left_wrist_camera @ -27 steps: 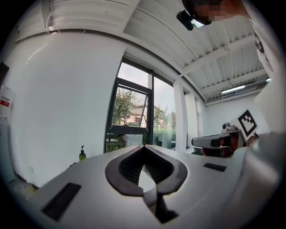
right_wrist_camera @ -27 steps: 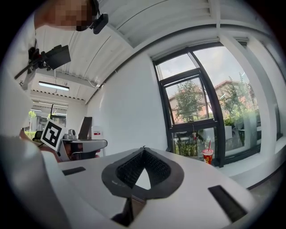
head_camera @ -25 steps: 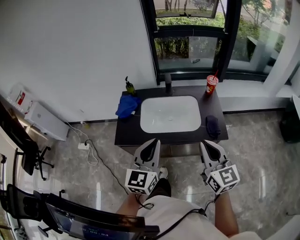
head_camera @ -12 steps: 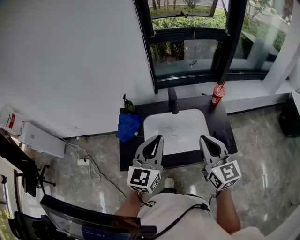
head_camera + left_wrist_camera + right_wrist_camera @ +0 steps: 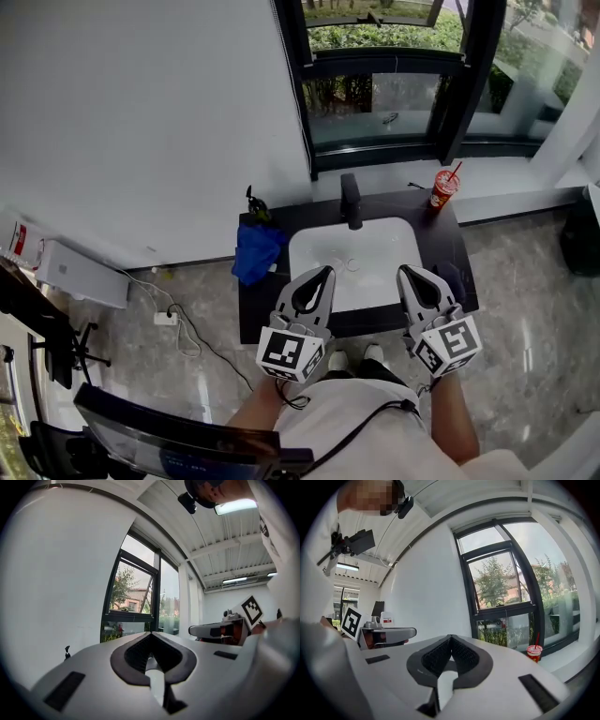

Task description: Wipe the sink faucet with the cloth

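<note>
A black faucet (image 5: 351, 202) stands at the back rim of the white sink (image 5: 354, 246), which is set in a black counter (image 5: 255, 302). A blue cloth (image 5: 255, 251) lies bunched on the counter's left end, hanging a little over the edge. My left gripper (image 5: 324, 273) and right gripper (image 5: 404, 273) are held side by side above the sink's front edge, well short of the faucet and the cloth. Both are shut with nothing in them. In the gripper views the left gripper (image 5: 151, 634) and the right gripper (image 5: 450, 637) point level towards the window, jaws closed tip to tip.
A red cup with a straw (image 5: 443, 188) stands at the counter's back right corner, and it shows as the red cup (image 5: 534, 652) in the right gripper view. A small dark dispenser (image 5: 252, 200) sits behind the cloth. On the floor at left are a white box (image 5: 80, 272) and a power strip with cable (image 5: 167, 317).
The person has stepped closer to the sink. Both grippers, earlier in front of the counter, now hang over the basin's front edge. They stay shut and empty.
</note>
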